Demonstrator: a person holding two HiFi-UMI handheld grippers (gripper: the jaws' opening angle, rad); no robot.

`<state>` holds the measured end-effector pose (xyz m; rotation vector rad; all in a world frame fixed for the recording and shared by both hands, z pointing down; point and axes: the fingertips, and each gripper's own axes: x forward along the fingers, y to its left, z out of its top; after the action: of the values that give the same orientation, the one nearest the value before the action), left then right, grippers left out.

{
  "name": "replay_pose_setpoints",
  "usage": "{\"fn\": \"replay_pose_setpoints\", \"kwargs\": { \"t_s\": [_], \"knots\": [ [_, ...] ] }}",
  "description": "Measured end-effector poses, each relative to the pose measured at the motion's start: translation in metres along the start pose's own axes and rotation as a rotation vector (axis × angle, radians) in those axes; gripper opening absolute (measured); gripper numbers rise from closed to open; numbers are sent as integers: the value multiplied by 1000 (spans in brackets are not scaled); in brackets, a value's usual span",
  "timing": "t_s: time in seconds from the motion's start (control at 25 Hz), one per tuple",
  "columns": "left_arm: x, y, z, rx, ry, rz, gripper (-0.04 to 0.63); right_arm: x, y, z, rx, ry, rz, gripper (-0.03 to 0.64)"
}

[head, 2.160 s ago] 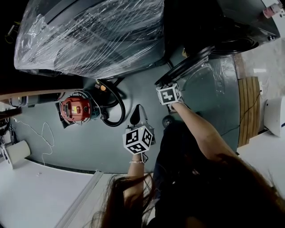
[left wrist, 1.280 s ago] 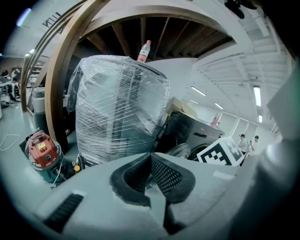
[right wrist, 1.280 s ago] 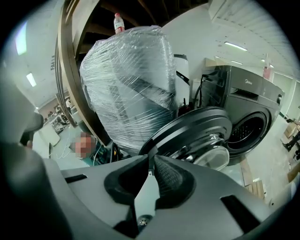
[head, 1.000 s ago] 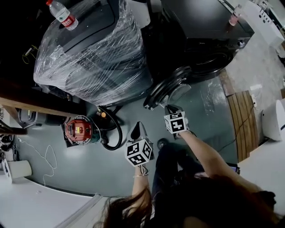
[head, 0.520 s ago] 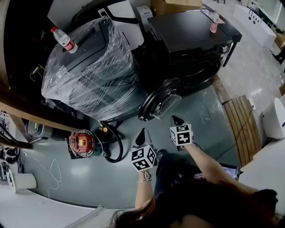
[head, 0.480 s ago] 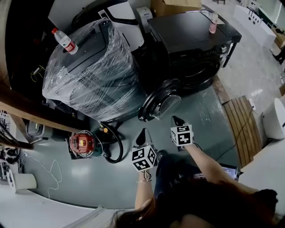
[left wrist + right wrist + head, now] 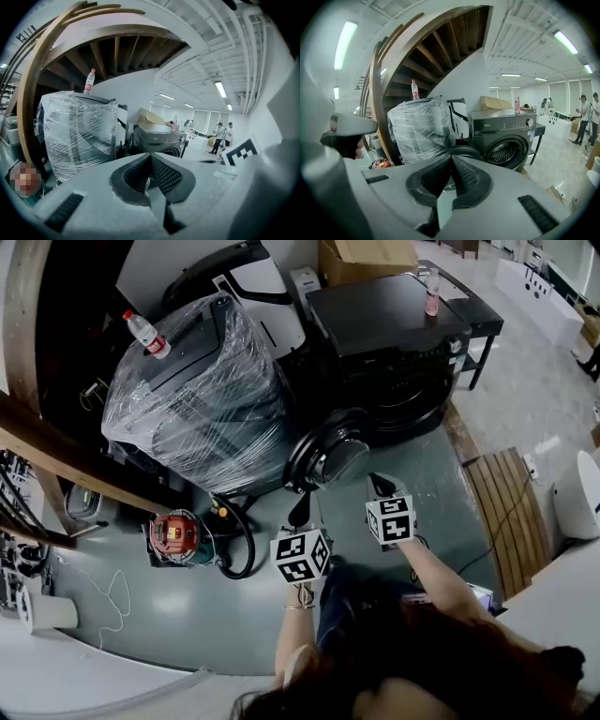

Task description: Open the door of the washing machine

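Observation:
The black front-loading washing machine (image 7: pixel 389 343) stands at the back with its round door (image 7: pixel 328 451) swung open to the left. In the right gripper view its drum opening (image 7: pixel 504 153) is bare. My right gripper (image 7: pixel 379 484) hovers in front of the machine, clear of the door, shut with nothing between its pads (image 7: pixel 461 173). My left gripper (image 7: pixel 300 509) hangs beside it to the left, also shut and empty, its tips meeting (image 7: pixel 149 157). From the left gripper view the washing machine (image 7: pixel 157 141) lies straight ahead.
A machine wrapped in plastic film (image 7: pixel 202 399) stands left of the washer, a water bottle (image 7: pixel 145 331) on top. A red vacuum (image 7: pixel 173 533) and black hose (image 7: pixel 239 540) lie on the floor at left. A wooden pallet (image 7: pixel 502 507) lies right. People stand far off (image 7: pixel 583 117).
Both grippers have pulled back from the door and risen. The right gripper, earlier at the door's edge, is now apart from it. The view has lifted, showing more of the room.

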<state>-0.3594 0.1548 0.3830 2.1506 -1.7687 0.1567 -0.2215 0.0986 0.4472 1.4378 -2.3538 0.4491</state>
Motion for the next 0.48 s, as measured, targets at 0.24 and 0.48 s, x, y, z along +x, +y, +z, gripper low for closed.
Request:
{"fn": "replay_pose_setpoints", "kwargs": {
  "t_s": [0.24, 0.48],
  "knots": [
    [-8, -41, 16, 34, -30, -4, 11, -41, -28, 19, -48, -59, -7, 0],
    [-10, -77, 27, 69, -48, -43, 11, -70, -51, 38, -50, -128, -33, 0]
  ]
}}
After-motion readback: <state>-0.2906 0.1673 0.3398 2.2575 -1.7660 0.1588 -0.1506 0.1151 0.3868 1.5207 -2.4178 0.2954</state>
